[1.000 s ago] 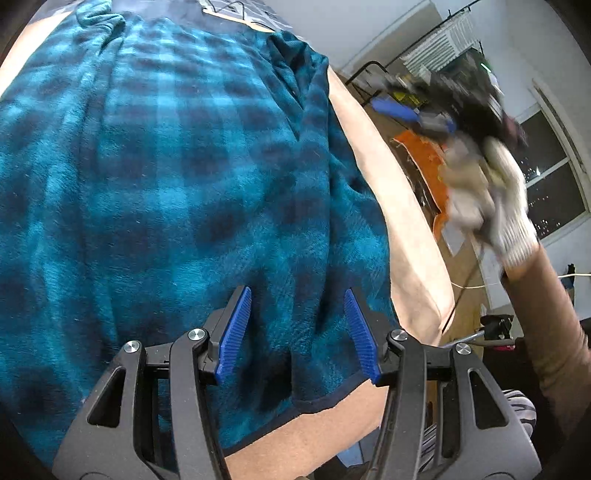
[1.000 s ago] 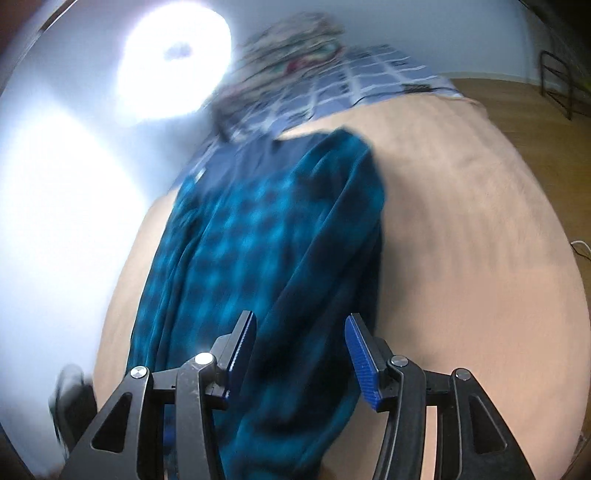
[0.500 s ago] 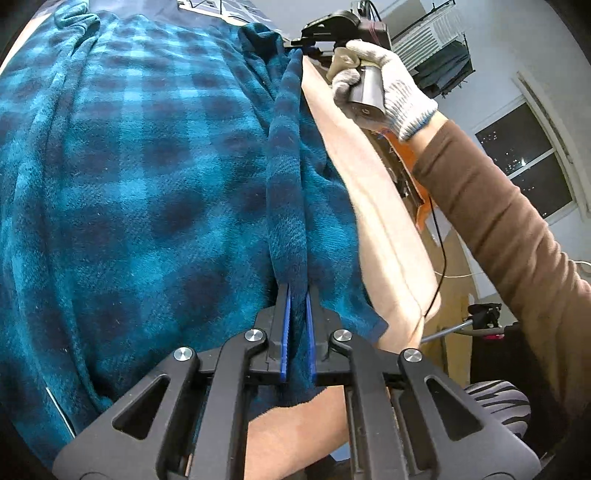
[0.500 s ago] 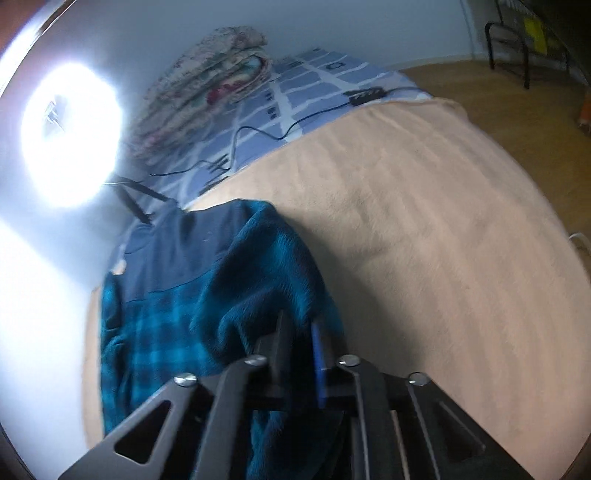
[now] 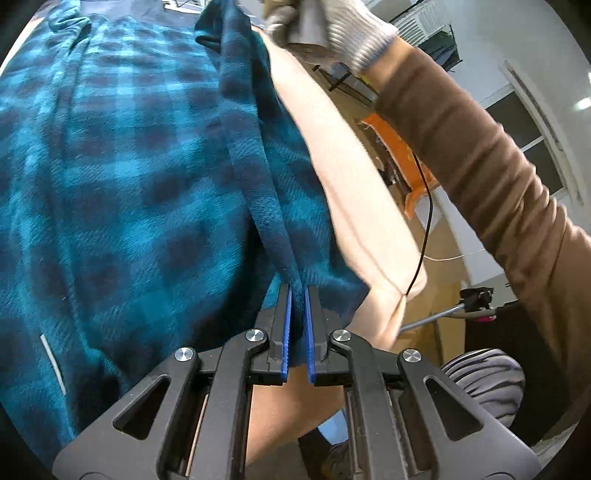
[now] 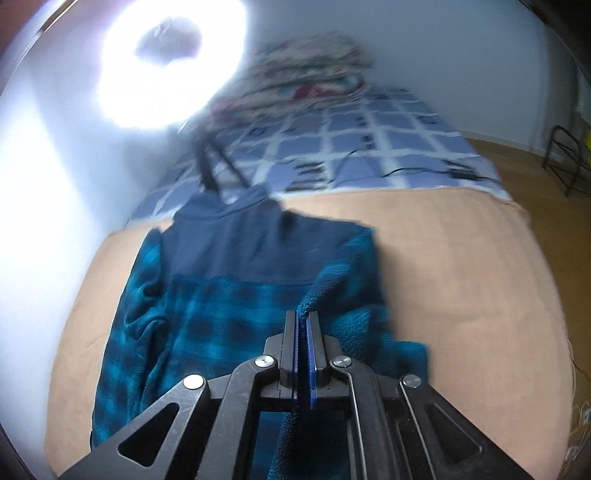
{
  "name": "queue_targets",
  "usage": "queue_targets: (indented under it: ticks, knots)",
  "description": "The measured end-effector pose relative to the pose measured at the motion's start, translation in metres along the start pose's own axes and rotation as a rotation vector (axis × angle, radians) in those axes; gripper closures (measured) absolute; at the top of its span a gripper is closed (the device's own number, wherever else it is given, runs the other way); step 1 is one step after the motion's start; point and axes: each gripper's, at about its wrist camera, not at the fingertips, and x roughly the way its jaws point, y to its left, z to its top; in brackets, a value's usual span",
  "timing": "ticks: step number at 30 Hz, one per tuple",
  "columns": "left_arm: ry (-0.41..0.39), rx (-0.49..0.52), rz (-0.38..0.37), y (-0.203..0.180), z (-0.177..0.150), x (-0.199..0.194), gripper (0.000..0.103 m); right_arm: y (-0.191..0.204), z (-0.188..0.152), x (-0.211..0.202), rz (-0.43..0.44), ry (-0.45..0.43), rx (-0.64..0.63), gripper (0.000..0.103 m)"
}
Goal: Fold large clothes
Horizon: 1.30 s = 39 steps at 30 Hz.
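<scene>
Left tool [image 5: 297, 295] is clamped on the hem-end corner of the plaid fleece jacket [image 5: 129, 166], nearest the person; the pinched edge runs as a raised ridge straight away from it toward the far end. Right tool [image 6: 304, 321] is clamped on the same side edge up near the shoulder; in the left view its gloved right hand [image 5: 332, 22] sits at the far end of that ridge. So both tools hold one long edge, hem to shoulder, lifted off the bed [image 6: 461, 258], with the jacket's long axis running away from the person. The rest of the jacket lies flat on the tan bed cover, the navy yoke [image 6: 240, 240] and collar farthest out, toward the checked quilt [image 6: 369, 140] and the ring light [image 6: 170, 62]. The body of the jacket lies to the left of the held edge, so my read is the fold goes leftward across the long axis, both tools moving in parallel. Risk: if one tool leads, the fold line skews. Right view is motion-blurred, so exact grip depth there is unclear.
</scene>
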Motion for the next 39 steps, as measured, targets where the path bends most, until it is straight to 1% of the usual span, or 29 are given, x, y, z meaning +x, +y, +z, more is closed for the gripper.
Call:
queue_targets:
  ticks: [4, 6, 8, 9, 10, 11, 12, 13, 14, 15, 16, 19, 20, 22, 23, 25, 27, 29, 30, 32, 33, 34, 35, 36, 38, 39]
  knots:
    - [0.011, -0.026, 0.015, 0.005, -0.006, -0.002, 0.099, 0.026, -0.008, 0.044, -0.008, 0.061, -0.033, 0.102]
    - [0.018, -0.017, 0.026, 0.004, -0.008, -0.001, 0.099, 0.031, -0.014, 0.063, -0.013, 0.088, -0.041, 0.102]
    - [0.022, -0.006, 0.046, 0.003, -0.011, -0.001, 0.099, 0.030, -0.022, 0.081, 0.009, 0.127, -0.035, 0.101]
    - [0.024, -0.007, 0.049, 0.003, -0.013, -0.001, 0.099, 0.028, -0.025, 0.086, 0.015, 0.146, -0.029, 0.096]
    - [0.029, -0.017, 0.047, 0.003, -0.014, -0.002, 0.098, 0.026, -0.028, 0.088, 0.031, 0.160, -0.020, 0.094]
    - [0.032, -0.044, 0.031, 0.005, -0.014, -0.004, 0.098, 0.023, -0.029, 0.084, 0.049, 0.158, -0.004, 0.090]
    - [0.033, -0.064, 0.018, 0.007, -0.014, -0.006, 0.094, 0.019, -0.029, 0.075, 0.082, 0.144, 0.012, 0.079]
    - [0.031, -0.080, 0.010, 0.010, -0.012, -0.009, 0.075, 0.015, -0.028, 0.062, 0.121, 0.120, 0.026, 0.075]
    - [0.017, -0.096, 0.009, 0.015, -0.013, -0.013, 0.052, 0.011, -0.027, 0.045, 0.142, 0.095, 0.029, 0.072]
    - [-0.011, -0.112, 0.010, 0.017, -0.012, -0.017, 0.046, 0.007, -0.027, 0.030, 0.151, 0.075, 0.028, 0.072]
    - [-0.034, -0.125, 0.008, 0.020, -0.011, -0.022, 0.046, 0.002, -0.028, 0.011, 0.161, 0.057, 0.030, 0.071]
    - [-0.065, -0.139, 0.008, 0.022, -0.008, -0.029, 0.046, -0.016, -0.046, -0.044, 0.194, 0.020, 0.044, 0.070]
    - [-0.077, -0.137, 0.011, 0.022, -0.007, -0.030, 0.046, -0.025, -0.059, -0.062, 0.199, 0.016, 0.051, 0.069]
    - [-0.081, -0.133, 0.019, 0.021, -0.003, -0.031, 0.046, -0.039, -0.083, -0.085, 0.207, 0.022, 0.059, 0.067]
    - [-0.083, -0.135, 0.014, 0.020, -0.001, -0.029, 0.046, -0.047, -0.105, -0.100, 0.212, 0.032, 0.067, 0.067]
    - [-0.088, -0.133, 0.005, 0.013, 0.007, -0.022, 0.046, -0.057, -0.141, -0.116, 0.227, 0.065, 0.090, 0.067]
    - [-0.095, -0.120, 0.022, 0.009, 0.012, -0.017, 0.046, -0.064, -0.180, -0.125, 0.252, 0.106, 0.119, 0.067]
    - [-0.106, -0.094, 0.075, 0.005, 0.015, -0.010, 0.046, -0.068, -0.224, -0.131, 0.270, 0.154, 0.142, 0.067]
    - [-0.108, -0.090, 0.107, 0.004, 0.016, -0.006, 0.046, -0.068, -0.241, -0.133, 0.279, 0.170, 0.152, 0.068]
    - [-0.100, -0.096, 0.146, 0.007, 0.019, 0.003, 0.046, -0.069, -0.273, -0.134, 0.306, 0.201, 0.181, 0.068]
    - [-0.098, -0.089, 0.191, 0.008, 0.019, 0.006, 0.048, -0.068, -0.285, -0.135, 0.312, 0.208, 0.192, 0.068]
    - [-0.096, -0.080, 0.234, 0.009, 0.020, 0.009, 0.057, -0.067, -0.295, -0.137, 0.323, 0.214, 0.200, 0.068]
    - [-0.091, -0.084, 0.301, 0.013, 0.019, 0.011, 0.070, -0.064, -0.303, -0.138, 0.335, 0.218, 0.203, 0.068]
    - [-0.085, -0.098, 0.318, 0.019, 0.018, 0.011, 0.075, -0.063, -0.309, -0.140, 0.346, 0.217, 0.204, 0.068]
    - [-0.085, -0.136, 0.330, 0.028, 0.014, 0.009, 0.088, -0.059, -0.316, -0.148, 0.359, 0.212, 0.199, 0.068]
    - [-0.086, -0.139, 0.331, 0.030, 0.013, 0.008, 0.090, -0.058, -0.319, -0.152, 0.369, 0.206, 0.197, 0.068]
